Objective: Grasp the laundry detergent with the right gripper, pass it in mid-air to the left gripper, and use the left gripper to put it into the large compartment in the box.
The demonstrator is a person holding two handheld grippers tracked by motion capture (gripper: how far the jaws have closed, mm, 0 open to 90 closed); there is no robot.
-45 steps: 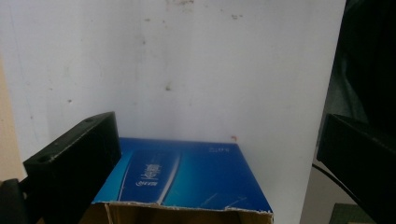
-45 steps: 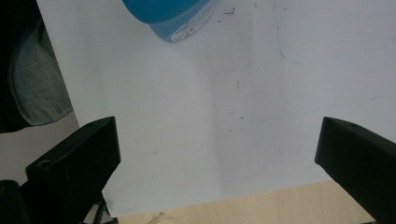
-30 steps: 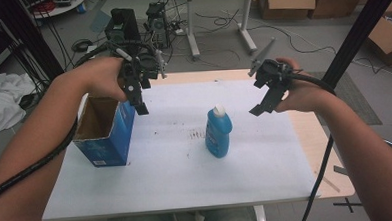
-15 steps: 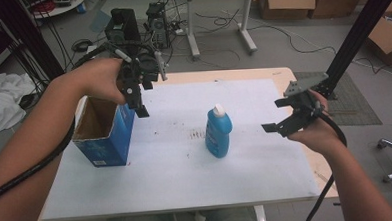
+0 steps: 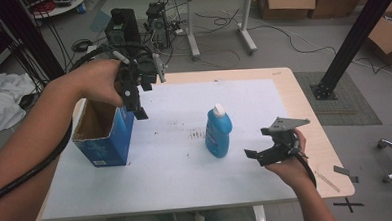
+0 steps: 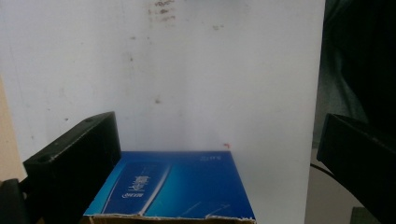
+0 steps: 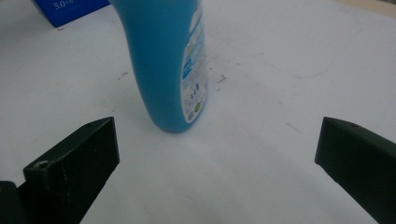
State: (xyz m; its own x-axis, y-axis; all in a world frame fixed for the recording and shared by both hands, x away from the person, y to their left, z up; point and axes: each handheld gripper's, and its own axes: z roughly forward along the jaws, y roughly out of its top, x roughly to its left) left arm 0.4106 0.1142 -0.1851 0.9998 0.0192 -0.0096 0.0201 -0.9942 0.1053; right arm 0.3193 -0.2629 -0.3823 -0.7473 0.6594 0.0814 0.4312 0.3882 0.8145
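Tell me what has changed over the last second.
The right gripper has dropped from the table's far right toward the person, down near the white mat, and now points at the blue bottle, jaws open, nothing held. The left gripper stayed open above the blue box; bottle and box have not moved.

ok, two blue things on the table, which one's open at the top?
The blue cardboard box at the table's left, under the left gripper: its top is open, brown inside showing. The blue bottle stands capped in white.
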